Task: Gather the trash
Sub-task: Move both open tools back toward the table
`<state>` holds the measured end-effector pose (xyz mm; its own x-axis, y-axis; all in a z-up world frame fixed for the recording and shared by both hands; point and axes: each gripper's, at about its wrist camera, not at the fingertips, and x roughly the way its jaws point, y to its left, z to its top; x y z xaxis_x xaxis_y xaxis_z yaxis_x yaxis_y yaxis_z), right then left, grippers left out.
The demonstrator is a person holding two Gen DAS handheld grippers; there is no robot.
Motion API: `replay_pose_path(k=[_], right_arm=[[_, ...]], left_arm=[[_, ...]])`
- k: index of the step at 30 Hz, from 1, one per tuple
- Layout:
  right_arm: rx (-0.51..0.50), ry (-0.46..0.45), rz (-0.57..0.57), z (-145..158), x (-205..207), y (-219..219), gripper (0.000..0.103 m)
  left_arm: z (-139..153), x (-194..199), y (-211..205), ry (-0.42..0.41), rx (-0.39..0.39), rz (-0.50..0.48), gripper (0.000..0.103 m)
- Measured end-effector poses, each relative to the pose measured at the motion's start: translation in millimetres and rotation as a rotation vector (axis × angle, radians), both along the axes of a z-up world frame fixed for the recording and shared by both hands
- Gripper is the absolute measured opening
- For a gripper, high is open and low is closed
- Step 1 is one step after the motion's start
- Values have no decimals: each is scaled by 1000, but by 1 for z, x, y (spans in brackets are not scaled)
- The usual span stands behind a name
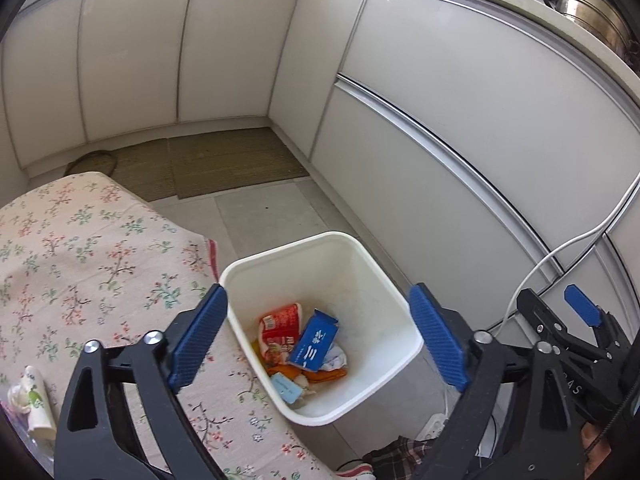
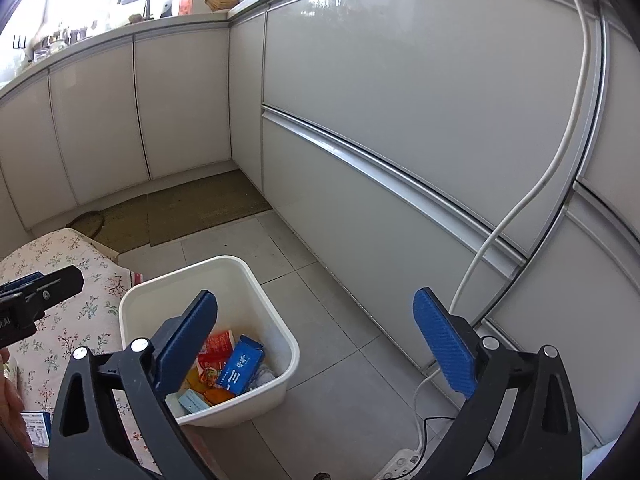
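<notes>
A white plastic bin stands on the floor beside the table; it also shows in the right wrist view. Inside lie a blue carton, a red packet, orange wrappers and a light blue card. My left gripper is open and empty above the bin. My right gripper is open and empty, above the bin's right side; it also shows at the right of the left wrist view. A crumpled paper cup lies on the table. A small blue box lies at the table's near edge.
The table wears a floral cloth. White kitchen cabinets run along the back and right. A white cable hangs down to a power strip on the grey tiled floor. Brown mats lie in the corner.
</notes>
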<state>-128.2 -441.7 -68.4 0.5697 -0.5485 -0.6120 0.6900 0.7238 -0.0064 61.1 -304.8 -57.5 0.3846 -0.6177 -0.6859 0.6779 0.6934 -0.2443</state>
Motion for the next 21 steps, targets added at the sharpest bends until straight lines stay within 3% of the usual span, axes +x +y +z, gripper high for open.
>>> replay_pose_path(k=[12, 21], right_arm=[[-2, -7, 129, 10, 31, 46, 96], [-33, 13, 275, 13, 69, 106, 96]], left_arm=[[-2, 2, 69, -5, 100, 156, 95], [3, 12, 137, -13, 141, 304, 95]])
